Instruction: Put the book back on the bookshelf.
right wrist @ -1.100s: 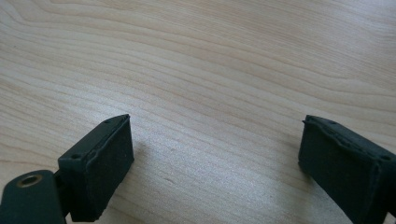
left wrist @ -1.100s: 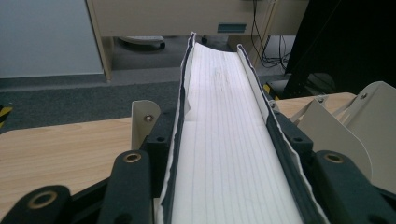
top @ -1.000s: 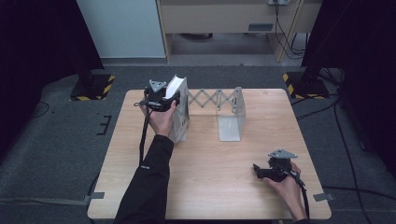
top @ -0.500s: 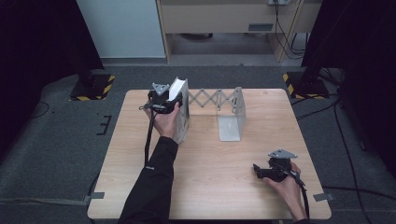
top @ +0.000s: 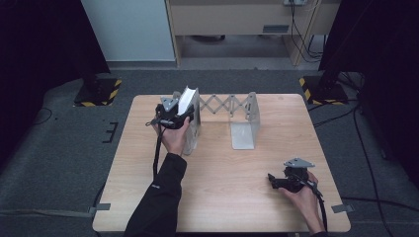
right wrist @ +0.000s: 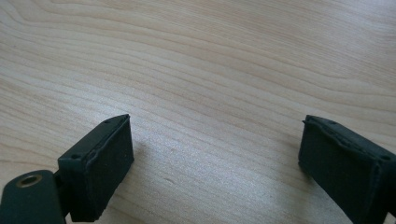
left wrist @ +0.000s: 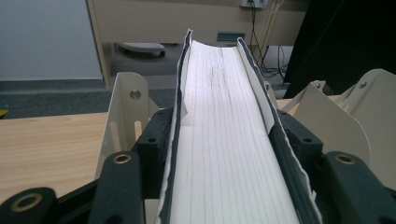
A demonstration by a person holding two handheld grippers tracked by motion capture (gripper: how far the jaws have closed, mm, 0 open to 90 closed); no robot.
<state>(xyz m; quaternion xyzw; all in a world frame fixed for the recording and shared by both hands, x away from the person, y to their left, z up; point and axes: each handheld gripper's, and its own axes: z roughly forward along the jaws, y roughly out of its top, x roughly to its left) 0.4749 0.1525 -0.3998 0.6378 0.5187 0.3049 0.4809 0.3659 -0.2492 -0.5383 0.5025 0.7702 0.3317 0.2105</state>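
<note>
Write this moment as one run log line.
left gripper: shut on book at rack | right gripper: open, on table

- wooden table (top: 212, 197), light grain, sits on grey carpet (top: 64, 163)
- two yellow-and-black striped bases (top: 99, 91) on the floor, one off each far corner of the table
- beige cabinet (top: 232, 19) along the back wall, cables (top: 301, 34) hanging beside it
- pale blue panel (top: 128, 29) left of it

Book (left wrist: 229, 140) cover hidden btwn left gripper (left wrist: 224, 154) jaws; bottom cut off by frame edge.
</note>
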